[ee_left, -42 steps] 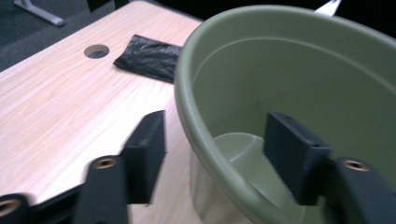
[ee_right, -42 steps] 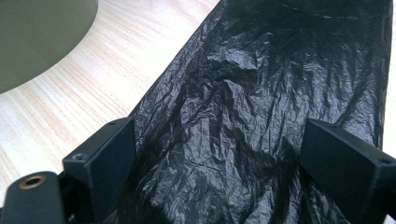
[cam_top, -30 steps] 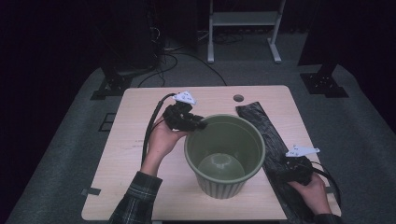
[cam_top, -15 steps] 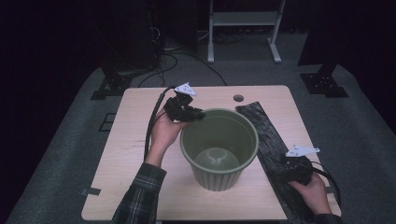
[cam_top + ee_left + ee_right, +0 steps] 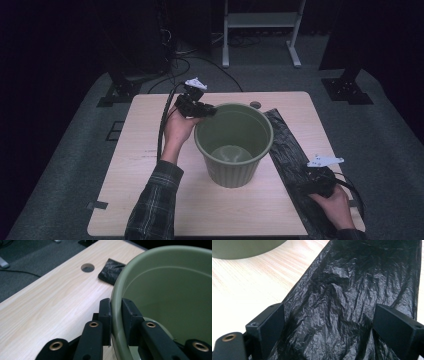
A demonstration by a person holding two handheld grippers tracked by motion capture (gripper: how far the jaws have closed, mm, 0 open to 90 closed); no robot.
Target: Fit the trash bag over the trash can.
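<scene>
At counter centre, bin (image 5: pixel 233 145), rim pinched by left hand-held gripper (image 5: pixel 116 315), jaws just reopened a bit, prob. to steady it. Right hand-held gripper (image 5: pixel 329 322) open astride bag (image 5: pixel 352 297), ready to grab.

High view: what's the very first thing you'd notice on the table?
A big green bucket stands in the middle of the wooden table, and the left tool grips its rim at the far left side. A crinkly black plastic bag lies flat to the bucket's right, with the right tool open over its near end.
</scene>
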